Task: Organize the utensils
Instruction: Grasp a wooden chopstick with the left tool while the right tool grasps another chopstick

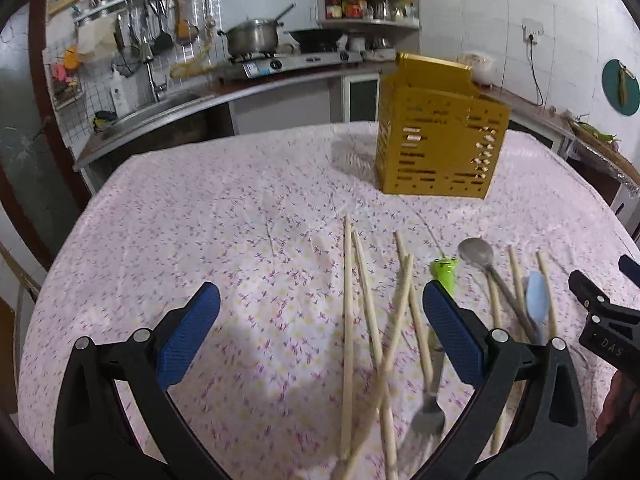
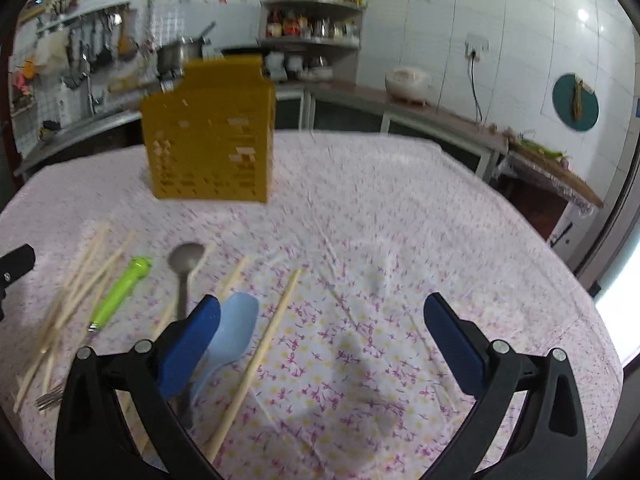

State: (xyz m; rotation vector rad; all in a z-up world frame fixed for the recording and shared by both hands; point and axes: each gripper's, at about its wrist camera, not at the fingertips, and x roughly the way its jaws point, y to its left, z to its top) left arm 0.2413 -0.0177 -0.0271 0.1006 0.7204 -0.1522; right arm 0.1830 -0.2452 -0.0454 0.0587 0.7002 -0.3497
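A yellow perforated utensil holder (image 1: 440,136) (image 2: 212,136) stands upright on the far part of the flowered tablecloth. Several wooden chopsticks (image 1: 348,320) (image 2: 264,340) lie scattered near the front, some crossed. Among them lie a green-handled fork (image 1: 430,412) (image 2: 116,296), a metal spoon (image 1: 478,256) (image 2: 185,258) and a light blue plastic spoon (image 1: 536,296) (image 2: 234,328). My left gripper (image 1: 320,312) is open above the cloth, left of the crossed chopsticks. My right gripper (image 2: 320,320) is open over bare cloth, its left finger beside the blue spoon; its black body (image 1: 600,312) shows in the left wrist view.
The table (image 1: 200,220) is covered by a pink flowered cloth. Behind it runs a kitchen counter with a stove and pot (image 1: 256,36), a sink (image 1: 160,108) and a corner shelf (image 1: 368,4). A rice cooker (image 2: 408,80) sits on the right counter.
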